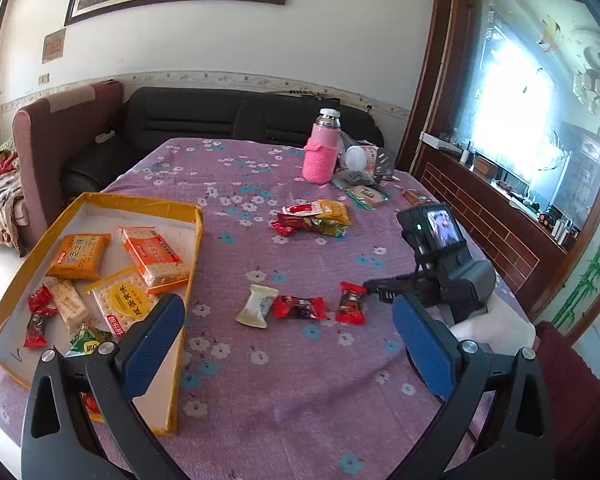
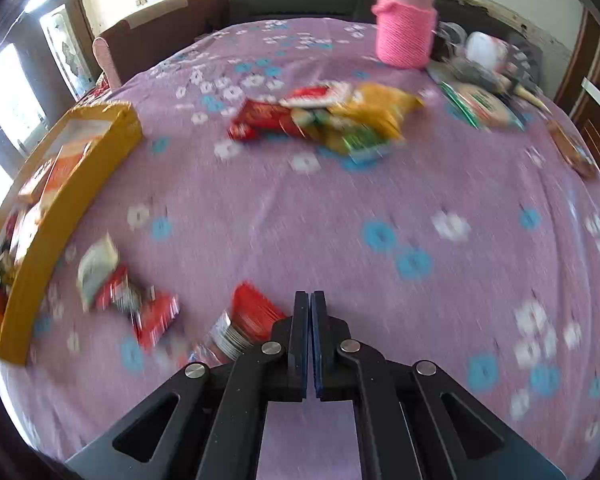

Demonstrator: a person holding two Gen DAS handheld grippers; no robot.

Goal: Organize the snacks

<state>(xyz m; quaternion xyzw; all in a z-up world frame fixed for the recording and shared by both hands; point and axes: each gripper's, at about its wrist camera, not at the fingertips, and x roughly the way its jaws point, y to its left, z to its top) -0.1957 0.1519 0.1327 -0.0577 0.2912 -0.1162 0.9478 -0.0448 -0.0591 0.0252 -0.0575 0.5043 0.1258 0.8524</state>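
Note:
A shallow yellow box (image 1: 198, 236) on the left holds several snack packets, among them orange biscuit packs (image 1: 156, 258). On the purple cloth lie a white packet (image 1: 258, 306) and two red candies (image 1: 300, 307) (image 1: 352, 303). My left gripper (image 1: 288, 344) hangs open above the cloth beside the box, with nothing between its blue pads (image 1: 152, 340). My right gripper (image 2: 310, 296) is shut with nothing between its jaws. Its tip (image 1: 368, 285) is at the right edge of the nearer red candy (image 2: 256, 312). Further back lies a pile of red, yellow and green packets (image 2: 328, 120).
A pink bottle in a knitted sleeve (image 1: 320, 152) stands at the far side of the table, with jars and bags (image 1: 360, 176) beside it. A dark sofa (image 1: 220, 116) and a brown armchair (image 1: 52, 140) stand behind the table. A wooden cabinet (image 1: 480, 208) is at the right.

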